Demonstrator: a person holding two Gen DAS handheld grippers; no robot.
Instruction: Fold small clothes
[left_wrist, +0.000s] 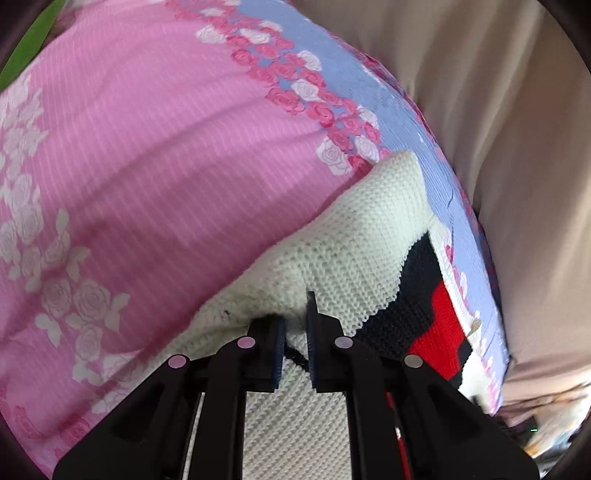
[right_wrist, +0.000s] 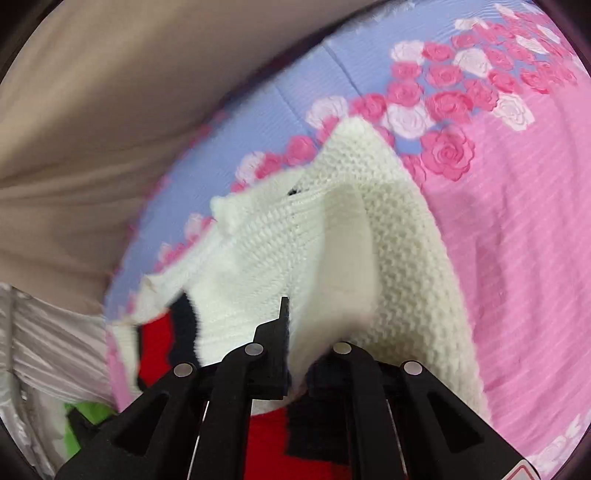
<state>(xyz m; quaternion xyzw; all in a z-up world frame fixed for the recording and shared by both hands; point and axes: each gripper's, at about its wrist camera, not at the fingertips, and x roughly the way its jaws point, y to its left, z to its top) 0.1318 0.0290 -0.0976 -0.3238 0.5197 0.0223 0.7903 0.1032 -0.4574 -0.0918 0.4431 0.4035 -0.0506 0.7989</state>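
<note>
A small cream knitted sweater (left_wrist: 354, 236) with black and red patches lies on a pink and blue rose-print bedspread (left_wrist: 147, 147). My left gripper (left_wrist: 295, 325) is shut on a fold of the cream knit, which bunches between its pads. In the right wrist view the same sweater (right_wrist: 406, 236) is lifted and draped over the jaws. My right gripper (right_wrist: 295, 332) is shut on its cream fabric, and the cloth hides the right finger. A red and black part (right_wrist: 273, 443) of the sweater hangs below the jaws.
A beige curtain or sheet (left_wrist: 498, 110) hangs past the bed's edge, also seen as beige cloth (right_wrist: 92, 129). White pleated fabric (right_wrist: 48, 343) and something green (right_wrist: 85, 417) sit at the lower left of the right wrist view.
</note>
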